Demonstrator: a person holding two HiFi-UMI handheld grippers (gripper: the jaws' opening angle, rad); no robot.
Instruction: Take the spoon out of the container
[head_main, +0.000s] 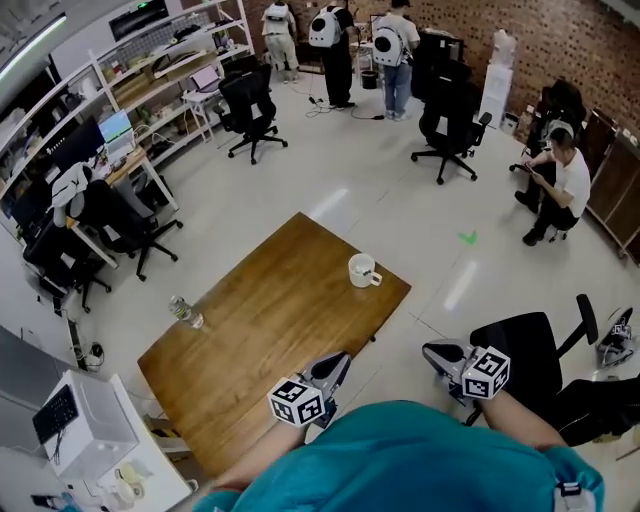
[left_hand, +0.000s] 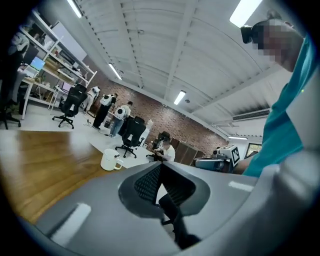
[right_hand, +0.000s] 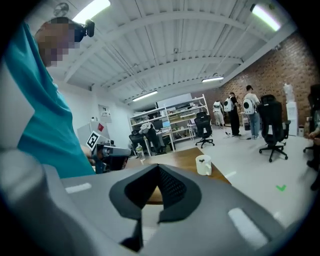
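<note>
Wooden table (head_main: 270, 340) has the white mug (head_main: 361, 270) near its far edge, spoon (right_hand: 201, 160) only a dark speck at the rim; left gripper (head_main: 338, 362) and right gripper (head_main: 432, 352) are shut and empty by the torso, so likely pre-approach, next reach out and open over the mug.

Holds the left gripper (head_main: 338, 362) at about six o'clock in the head view, tips aimed toward one o'clock, jaws pressed together with nothing between them. Holds the right gripper (head_main: 433, 351) at about four o'clock, tips aimed toward ten o'clock, jaws likewise together and empty. Carries one marker cube (head_main: 298, 402) behind the left jaws and another behind the right. Extends the bare left forearm (head_main: 255, 462) and right forearm (head_main: 522, 418) forward from a teal shirt (head_main: 410, 455).
</note>
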